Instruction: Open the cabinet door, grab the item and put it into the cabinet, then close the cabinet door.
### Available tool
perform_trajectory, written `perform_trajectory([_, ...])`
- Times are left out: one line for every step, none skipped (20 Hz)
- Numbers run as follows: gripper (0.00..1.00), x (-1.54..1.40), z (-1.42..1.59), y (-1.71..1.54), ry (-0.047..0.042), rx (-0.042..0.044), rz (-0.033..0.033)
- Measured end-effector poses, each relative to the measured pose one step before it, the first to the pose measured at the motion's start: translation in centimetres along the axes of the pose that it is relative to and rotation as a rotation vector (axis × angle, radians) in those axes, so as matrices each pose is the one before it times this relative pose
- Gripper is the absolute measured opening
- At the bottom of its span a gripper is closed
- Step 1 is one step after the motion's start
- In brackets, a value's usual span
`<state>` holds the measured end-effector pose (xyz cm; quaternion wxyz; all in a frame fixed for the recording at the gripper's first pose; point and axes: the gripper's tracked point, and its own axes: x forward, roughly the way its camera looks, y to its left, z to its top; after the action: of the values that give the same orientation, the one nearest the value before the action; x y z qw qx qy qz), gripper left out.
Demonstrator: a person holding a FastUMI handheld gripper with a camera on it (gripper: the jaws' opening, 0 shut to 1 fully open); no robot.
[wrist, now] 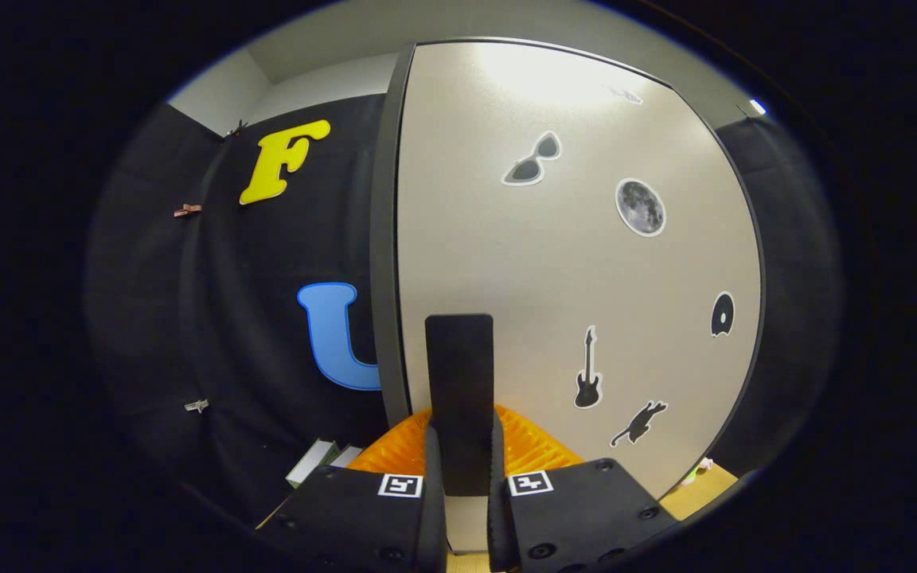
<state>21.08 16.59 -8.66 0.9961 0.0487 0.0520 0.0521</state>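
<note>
The cabinet door is a pale beige panel with a dark edge, carrying stickers of sunglasses, a moon, a guitar and a cat. Its black upright handle stands at 12 o'clock from the gripper, clamped between both fingers.

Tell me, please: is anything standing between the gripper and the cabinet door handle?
Nothing visible does. The black handle of the cabinet door already sits between the fingers of the gripper, and both appear to press on it. The orange fingers flank it against the door's pale face.
</note>
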Motion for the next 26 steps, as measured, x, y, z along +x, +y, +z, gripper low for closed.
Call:
perform_trajectory([0.24,0.092,-0.129,-0.061,0.01422,-0.00819,0.01183])
perform_trajectory([0.17,-0.548,0.261,0.086,0.00531,0.01441,0.01117])
perform_trajectory([0.17,0.017,-0.348,-0.014,0.01082,0.00482,0.01004])
perform_trajectory([0.17,-0.378,0.076,-0.01,-0.00511,-0.00592,0.00448])
perform_trajectory([0.17,-0.557,0.103,0.04,0.00039,-0.00498,0.00459])
perform_trajectory([0.17,-0.934,0.103,0.072,-0.0054,-0.00393,0.00653])
perform_trajectory([0.17,-1.126,-0.018,-0.014,0.00408,0.00051,0.01377])
perform_trajectory([0.17,-0.955,0.059,-0.107,0.00136,0.00466,0.01586])
perform_trajectory([0.17,-1.118,-0.019,-0.218,0.00653,0.0029,0.01999])
perform_trajectory([0.17,-1.095,-0.045,-0.123,0.00267,-0.00169,0.01902])
perform_trajectory([0.17,-1.152,0.01,-0.176,0.00334,-0.0051,0.01505])
perform_trajectory([0.17,-1.07,0.035,-0.23,0.00032,-0.00603,0.01252])
perform_trajectory([0.17,-1.067,0.102,-0.185,0.00129,-0.00119,0.0105])
perform_trajectory([0.17,-1.08,0.085,-0.24,0.0005,0.0012,0.00972])
perform_trajectory([0.17,-1.227,-0.019,-0.261,0.00104,-0.00098,0.01026])
perform_trajectory([0.17,-1.222,0.027,-0.325,-0.00014,-0.00232,0.00857])
perform_trajectory([0.17,-1.209,0.066,-0.343,-0.00166,-0.00264,0.00602])
perform_trajectory([0.17,-1.153,0.055,-0.47,0.00049,-0.00053,0.00591])
perform_trajectory([0.17,-1.167,0.059,-0.514,0.00191,0.00286,0.00472])
perform_trajectory([0.17,-0.962,0.029,-0.558,0.00483,0.00062,0.0039])
perform_trajectory([0.17,-0.96,0.064,-0.405,0.00304,0.00282,0.00259])
perform_trajectory([0.17,-0.875,0.016,-0.406,0.00536,-0.00021,0.00152])
perform_trajectory([0.17,-0.786,0.044,-0.4,-0.00104,0.00066,-0.00019])
perform_trajectory([0.17,-0.778,0.071,-0.463,0.0014,0.0012,-0.00224])
perform_trajectory([0.17,-0.831,0.021,-0.451,-0.00046,0.00145,-0.00227])
perform_trajectory([0.17,-0.825,0.008,-0.548,0.00394,0.0013,-0.00586])
